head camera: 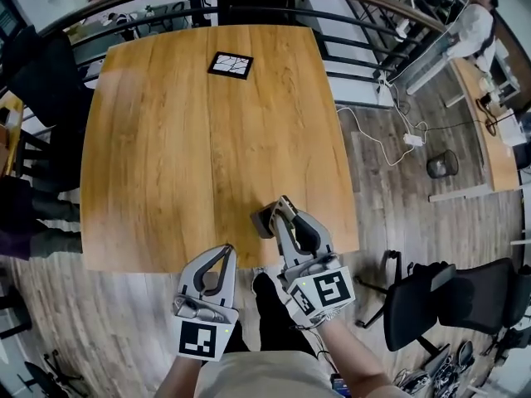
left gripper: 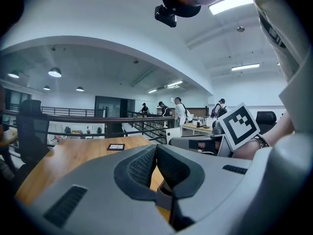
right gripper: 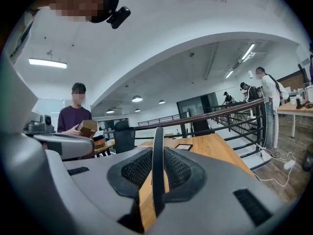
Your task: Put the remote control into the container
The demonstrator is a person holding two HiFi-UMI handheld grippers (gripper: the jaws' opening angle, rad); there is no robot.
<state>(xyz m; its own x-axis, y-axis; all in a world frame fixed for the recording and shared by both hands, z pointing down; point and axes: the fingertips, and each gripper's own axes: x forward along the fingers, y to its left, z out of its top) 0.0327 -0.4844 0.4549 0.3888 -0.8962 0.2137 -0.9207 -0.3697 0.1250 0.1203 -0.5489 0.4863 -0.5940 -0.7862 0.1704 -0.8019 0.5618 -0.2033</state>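
Your left gripper [head camera: 226, 249] hangs just off the near edge of the large, light-brown wooden table [head camera: 166, 164], over the grey-brown plank floor [head camera: 398, 214]. Its jaws are closed pad against pad, with nothing between them.

Your right gripper [head camera: 282, 207] reaches in over the table's near right corner. Its jaws are clamped on a thin, dark grey remote control [right gripper: 158, 146]. The remote stands upright between the ribbed black pads [right gripper: 134, 173] and rises above them. It is seen edge-on, so calling it a remote is probable rather than certain. In the head view a dark grey end of it shows just left of the jaw tips, over the table's surface.

Other items, located from the table:

- A small, square, black-framed card [head camera: 230, 65] lies flat near the table's far edge, well apart from both grippers.
- A dark metal railing [head camera: 357, 23] curves round the table's far side.
- A black office chair [head camera: 431, 301] stands on the floor beside the table's near right corner.
- A white cable with a power strip [head camera: 412, 139] and a black wire waste basket [head camera: 441, 164] lie on the floor off the table's right side, farther back.
- A person in a purple top [right gripper: 73, 119] stands off the table's left side, holding a brown box [right gripper: 88, 127] — visible in the right gripper view.
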